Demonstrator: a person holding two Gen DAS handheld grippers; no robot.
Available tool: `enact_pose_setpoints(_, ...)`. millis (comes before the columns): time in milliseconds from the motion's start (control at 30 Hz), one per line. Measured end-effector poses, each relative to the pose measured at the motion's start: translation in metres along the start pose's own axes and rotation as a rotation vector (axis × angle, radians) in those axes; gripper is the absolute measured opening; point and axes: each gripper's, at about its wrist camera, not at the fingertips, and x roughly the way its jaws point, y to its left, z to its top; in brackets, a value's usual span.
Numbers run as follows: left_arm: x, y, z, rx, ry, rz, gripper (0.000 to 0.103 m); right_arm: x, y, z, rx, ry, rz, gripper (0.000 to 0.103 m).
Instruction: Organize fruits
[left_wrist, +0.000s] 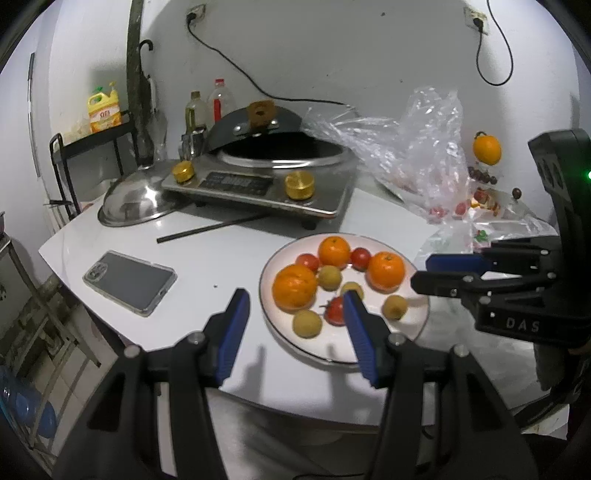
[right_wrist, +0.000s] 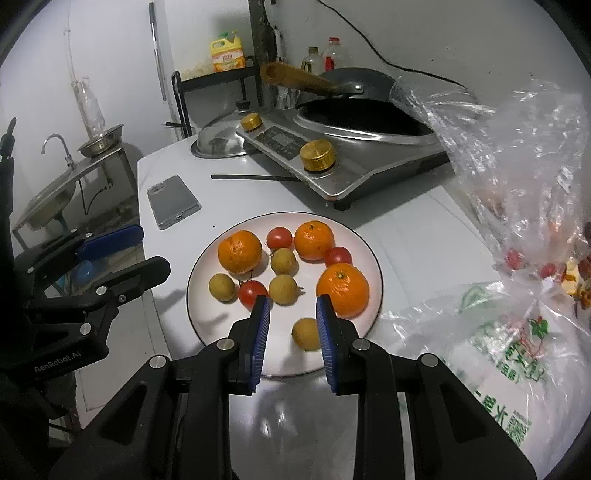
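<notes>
Well, from the left side of the white table (right_wrist: 406, 229) across to the right:

- A steel sink (right_wrist: 48, 192) stands off the table's left end.
- The left gripper (right_wrist: 155, 248) hangs over the table's left edge, beside the plate; its jaws stand apart and are empty.
- A phone (right_wrist: 173, 201) lies flat on the table, back from the plate.
- The plate (right_wrist: 207, 332) sits near the front edge and holds the fruit: three oranges (right_wrist: 239, 251), three tomatoes (right_wrist: 279, 237) and four small yellowish-green round fruits (right_wrist: 221, 288), all loose and mixed.
- The right gripper (right_wrist: 292, 301) hovers over the plate's near side, its pads drawn in to a slim gap and clamped on nothing; one small round fruit lies just below them.
- An induction cooker (right_wrist: 332, 173) with gold knobs stands behind the plate.
- A crumpled clear plastic bag (right_wrist: 517, 147) fills the right end; the red bits inside may be more tomatoes, though the plastic blurs them.
- One more orange (left_wrist: 487, 147) shows by the wall, behind the bag.
</notes>
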Motion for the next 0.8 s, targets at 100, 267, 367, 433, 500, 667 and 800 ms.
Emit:
enact_pose_setpoints(100, -0.009, -0.009, -0.002, 0.014, -0.009, -0.004, 0.054, -0.011, -0.001, -0.006, 0.003, -0.013, -0.006, 0.028)
enact_pose_setpoints(267, -0.024, -0.022, -0.005, 0.026, -0.026, -0.013, 0.055, -0.03, -0.002, -0.015, 0.006, -0.036, -0.019, 0.028)
enact_pose_setpoints(367, -0.034, -0.03, -0.007, 0.033, -0.04, -0.014, 0.056, -0.042, -0.002, -0.021, 0.009, -0.054, -0.028, 0.028)
enact_pose_setpoints(433, -0.043, -0.035, -0.009, 0.035, -0.055, -0.015, 0.065, -0.049, -0.002, -0.024, 0.009, -0.064, -0.032, 0.028)
enact_pose_setpoints(500, -0.052, -0.04, -0.01, 0.039, -0.07, -0.017, 0.066, -0.059, -0.001, -0.028, 0.01, -0.078, -0.036, 0.028)
enact_pose_setpoints(667, -0.071, -0.052, -0.016, 0.055, -0.09, -0.019, 0.066, -0.08, 0.002, -0.042, 0.013, -0.11, -0.044, 0.029)
enact_pose_setpoints(800, -0.089, -0.063, -0.023, 0.068, -0.112, -0.012, 0.066, -0.097, 0.004, -0.053, 0.018, -0.142, -0.051, 0.035)
